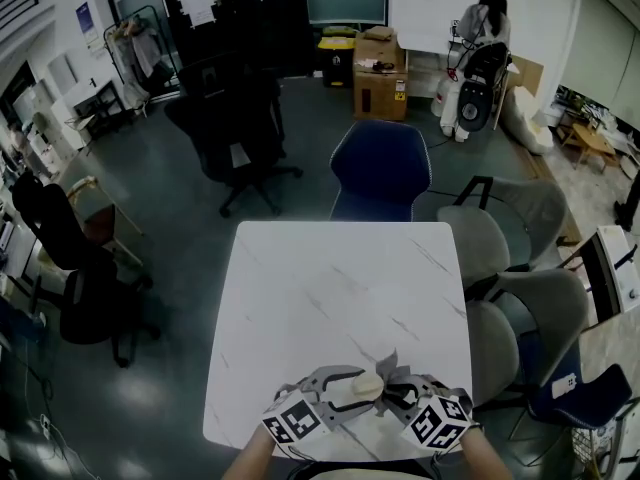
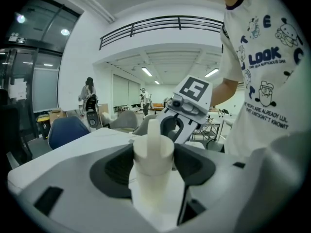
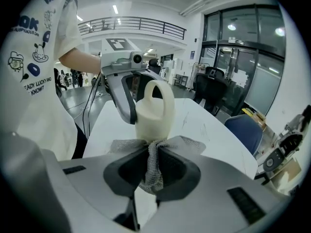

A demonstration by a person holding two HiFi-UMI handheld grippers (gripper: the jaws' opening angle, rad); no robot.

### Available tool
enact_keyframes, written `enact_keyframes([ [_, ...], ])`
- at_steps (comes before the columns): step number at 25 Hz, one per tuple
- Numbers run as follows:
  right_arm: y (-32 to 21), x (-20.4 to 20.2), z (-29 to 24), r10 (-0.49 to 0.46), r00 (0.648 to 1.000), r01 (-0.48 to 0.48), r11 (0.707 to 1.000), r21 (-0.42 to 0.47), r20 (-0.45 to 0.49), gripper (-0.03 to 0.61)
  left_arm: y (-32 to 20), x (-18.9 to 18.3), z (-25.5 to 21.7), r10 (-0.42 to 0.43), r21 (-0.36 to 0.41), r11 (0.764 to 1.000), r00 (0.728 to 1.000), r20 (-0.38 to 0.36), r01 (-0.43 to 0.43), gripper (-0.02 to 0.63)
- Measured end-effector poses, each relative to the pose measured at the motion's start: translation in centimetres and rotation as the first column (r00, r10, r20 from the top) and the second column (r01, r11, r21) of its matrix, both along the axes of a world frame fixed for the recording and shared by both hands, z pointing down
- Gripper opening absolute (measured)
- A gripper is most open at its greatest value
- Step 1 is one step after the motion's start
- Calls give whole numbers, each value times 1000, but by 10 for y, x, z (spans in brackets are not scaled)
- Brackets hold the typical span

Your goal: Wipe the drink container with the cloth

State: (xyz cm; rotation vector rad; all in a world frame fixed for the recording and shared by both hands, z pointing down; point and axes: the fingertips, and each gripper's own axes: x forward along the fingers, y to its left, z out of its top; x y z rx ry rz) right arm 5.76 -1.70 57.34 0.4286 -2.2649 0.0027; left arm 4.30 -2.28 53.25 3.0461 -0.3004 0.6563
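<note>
drink container (image 2: 153, 149): cream, handled; lower centre of head view, over white table (image 1: 330, 278). clamped between left gripper (image 2: 154, 171) jaws, likely to steady it. cloth (image 3: 151, 174): grey mesh, pinched in right gripper (image 3: 154, 161), touching the container's base (wiping seems under way).

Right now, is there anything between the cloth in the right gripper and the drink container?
Nothing visible stands between them. The right gripper pinches the cloth, whose spread edge appears to touch the drink container already. The left gripper holds that container directly ahead of the cloth.
</note>
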Motion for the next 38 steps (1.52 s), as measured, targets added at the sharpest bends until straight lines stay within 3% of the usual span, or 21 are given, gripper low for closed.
enact_keyframes([
  [14, -1, -1, -32, -71, 997, 72, 996, 48, -13, 48, 1, -1, 1, 94, -9, 995, 996, 4, -94, 260],
  [23, 0, 1, -12, -50, 997, 53, 997, 50, -54, 48, 3, 0, 0, 102, -8, 995, 995, 8, -102, 260],
  [32, 3, 0, 29, 21, 999, -22, 999, -24, -41, 48, 1, -1, 8, -98, 41, 994, 995, 9, 97, 261],
  [38, 7, 0, 54, 56, 998, -59, 995, -78, -38, 48, -1, -5, 9, -313, 87, 947, 950, 20, 310, 273],
])
